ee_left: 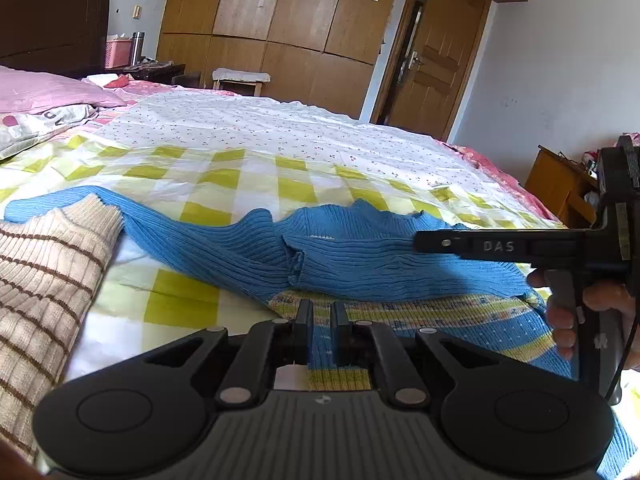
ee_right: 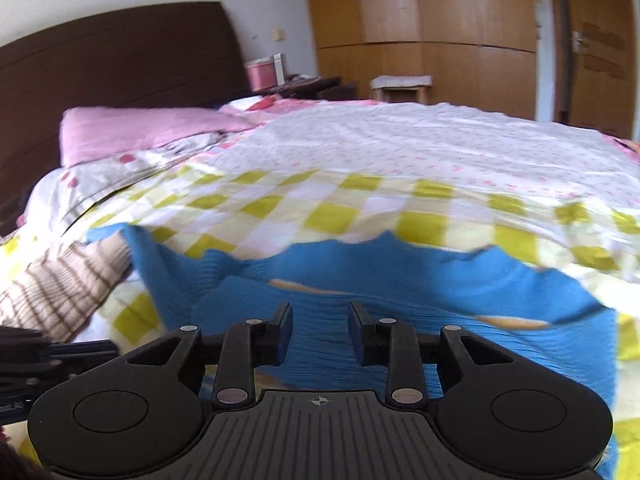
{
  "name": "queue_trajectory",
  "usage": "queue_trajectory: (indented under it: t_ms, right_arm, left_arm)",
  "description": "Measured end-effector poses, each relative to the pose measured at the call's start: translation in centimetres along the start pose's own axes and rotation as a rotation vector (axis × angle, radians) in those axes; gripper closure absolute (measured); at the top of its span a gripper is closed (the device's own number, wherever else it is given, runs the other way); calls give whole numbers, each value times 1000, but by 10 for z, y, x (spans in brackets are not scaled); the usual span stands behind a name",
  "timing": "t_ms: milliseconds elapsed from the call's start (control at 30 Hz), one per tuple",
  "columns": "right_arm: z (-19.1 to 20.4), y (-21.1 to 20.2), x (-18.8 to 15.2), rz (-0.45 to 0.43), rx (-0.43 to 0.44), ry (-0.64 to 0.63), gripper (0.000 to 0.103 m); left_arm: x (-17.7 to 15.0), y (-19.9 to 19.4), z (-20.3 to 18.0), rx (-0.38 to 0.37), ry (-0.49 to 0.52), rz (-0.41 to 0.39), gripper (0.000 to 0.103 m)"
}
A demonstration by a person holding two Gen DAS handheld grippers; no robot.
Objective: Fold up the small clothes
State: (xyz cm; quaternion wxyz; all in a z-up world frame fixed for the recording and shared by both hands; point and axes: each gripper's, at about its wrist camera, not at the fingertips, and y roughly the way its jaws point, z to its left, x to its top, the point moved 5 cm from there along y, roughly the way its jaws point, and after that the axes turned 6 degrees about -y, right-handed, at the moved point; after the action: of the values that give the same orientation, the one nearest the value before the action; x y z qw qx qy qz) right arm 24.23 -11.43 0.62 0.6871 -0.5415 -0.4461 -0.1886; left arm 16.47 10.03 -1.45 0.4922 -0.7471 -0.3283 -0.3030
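A blue ribbed sweater point(ee_left: 240, 248) with a yellow patterned band lies across the checked bed cover point(ee_left: 224, 176), its upper part folded down over the band. My left gripper point(ee_left: 322, 310) is shut on the sweater's patterned hem at the near edge. In the left wrist view my right gripper point(ee_left: 424, 242) reaches in side-on from the right, just above the folded blue layer, held by a person's hand point(ee_left: 600, 300). In its own blurred view the right gripper point(ee_right: 319, 314) stands open over the blue sweater point(ee_right: 400, 276), with no fabric pinched between the pads.
A beige sweater with brown stripes point(ee_left: 48, 256) lies to the left, overlapping a blue sleeve. Pink pillows point(ee_left: 48, 92) sit by the dark headboard point(ee_right: 120, 60). Beyond the bed stand a wooden wardrobe point(ee_left: 280, 20), a stool point(ee_left: 240, 78) and a door point(ee_left: 436, 52).
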Motion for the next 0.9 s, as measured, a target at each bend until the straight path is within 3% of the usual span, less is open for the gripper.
queue_trajectory:
  t_ms: [100, 167, 200, 233, 467, 667, 800, 900]
  right_arm:
    - [-63, -9, -18, 17, -176, 89, 72]
    - [-99, -5, -34, 80, -273, 109, 72]
    - [-115, -2, -44, 115, -307, 118, 74]
    - [-128, -2, -51, 137, -330, 132, 82]
    - [-143, -14, -59, 120, -326, 96, 84]
    - [-141, -34, -37, 14, -239, 118, 76]
    - [-134, -8, -19, 34, -239, -57, 76]
    - [-124, 20, -18, 157, -146, -205, 73]
  left_arm:
    - [1, 6, -9, 5, 20, -3, 88]
    - [3, 13, -18, 7, 26, 2, 88]
    - [5, 17, -23, 6, 31, 2, 88]
    - [7, 20, -28, 2, 38, 0, 88]
    - [18, 66, -61, 26, 124, 13, 88]
    - [1, 99, -56, 97, 153, 129, 88]
    - [-3, 98, -58, 102, 175, 138, 88]
    - [-3, 96, -60, 105, 205, 148, 88]
